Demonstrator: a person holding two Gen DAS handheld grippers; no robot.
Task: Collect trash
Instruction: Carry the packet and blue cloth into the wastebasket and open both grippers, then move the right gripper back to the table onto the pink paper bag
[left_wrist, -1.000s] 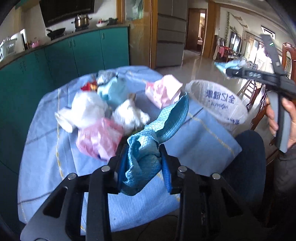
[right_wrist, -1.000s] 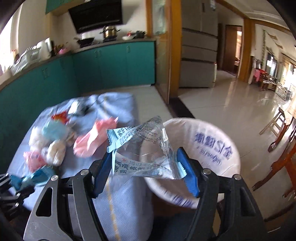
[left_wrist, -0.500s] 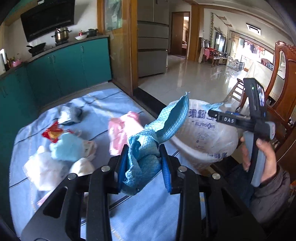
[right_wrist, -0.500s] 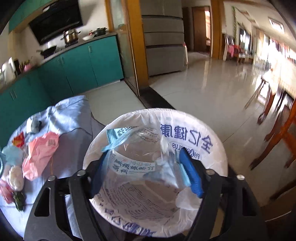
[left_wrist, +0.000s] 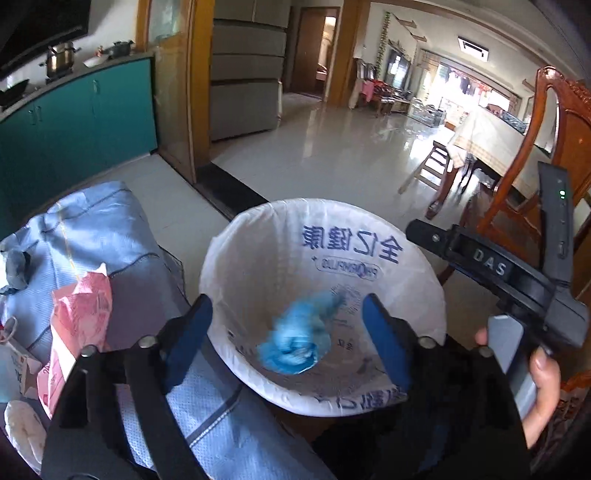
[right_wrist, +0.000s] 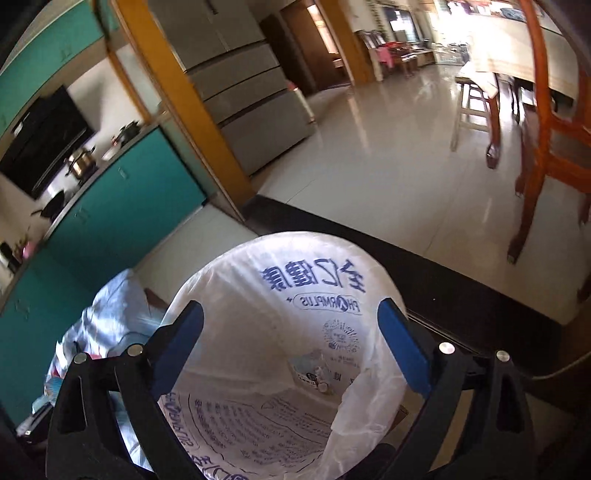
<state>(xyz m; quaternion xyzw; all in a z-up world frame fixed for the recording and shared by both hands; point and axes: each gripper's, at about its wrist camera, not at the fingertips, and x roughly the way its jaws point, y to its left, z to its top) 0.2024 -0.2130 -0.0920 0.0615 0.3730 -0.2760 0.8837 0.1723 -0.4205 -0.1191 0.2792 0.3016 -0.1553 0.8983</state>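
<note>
A bin lined with a white printed bag (left_wrist: 369, 258) stands beside the table. My left gripper (left_wrist: 291, 339) is open over its mouth, and the blue cloth (left_wrist: 295, 339) is blurred, falling inside the bag. My right gripper (right_wrist: 291, 347) is open and empty over the same bin (right_wrist: 314, 273). The clear printed wrapper (right_wrist: 314, 369) lies at the bottom of the bag. The right gripper's body (left_wrist: 517, 280) shows at the right in the left wrist view.
The table with a blue cloth cover (left_wrist: 110, 221) sits left of the bin, with a pink bag (left_wrist: 77, 325), a white wad (left_wrist: 22, 428) and a grey wad (left_wrist: 16, 264) on it. Wooden chairs (right_wrist: 546, 129) stand to the right on the tiled floor.
Both grippers moved from the table to above the bin and opened. The blue cloth left the left gripper and the clear wrapper left the right gripper, both dropping into the bag.
</note>
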